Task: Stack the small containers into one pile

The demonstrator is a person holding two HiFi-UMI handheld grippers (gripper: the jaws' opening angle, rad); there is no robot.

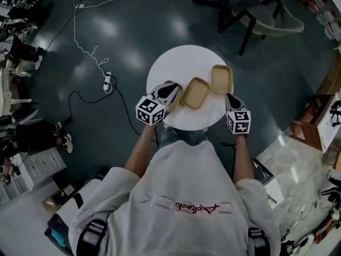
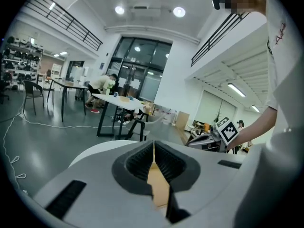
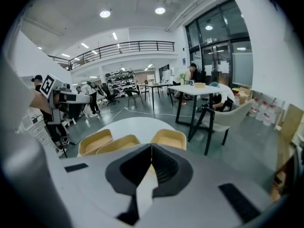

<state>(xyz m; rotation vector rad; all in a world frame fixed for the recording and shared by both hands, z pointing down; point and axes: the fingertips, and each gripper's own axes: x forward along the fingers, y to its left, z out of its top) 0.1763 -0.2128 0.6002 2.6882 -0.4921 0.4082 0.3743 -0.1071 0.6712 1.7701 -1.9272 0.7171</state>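
Observation:
Three shallow tan containers lie side by side on the round white table (image 1: 181,63): a left one (image 1: 178,97), a middle one (image 1: 195,93) and a right one (image 1: 222,79). My left gripper (image 1: 173,91) is shut, its tips over the left container, whose tan surface (image 2: 160,189) shows just below the closed jaws. At the table's near right edge, beside the right container, my right gripper (image 1: 229,97) is shut with nothing in it. The right gripper view shows all three containers (image 3: 95,141) (image 3: 118,144) (image 3: 168,137) ahead of its jaws (image 3: 151,152).
A white cable and power strip (image 1: 107,81) lie on the dark floor left of the table. A dark-legged table and a chair (image 1: 256,15) stand beyond it. A drawer unit (image 1: 42,167) and seated people are at the far left.

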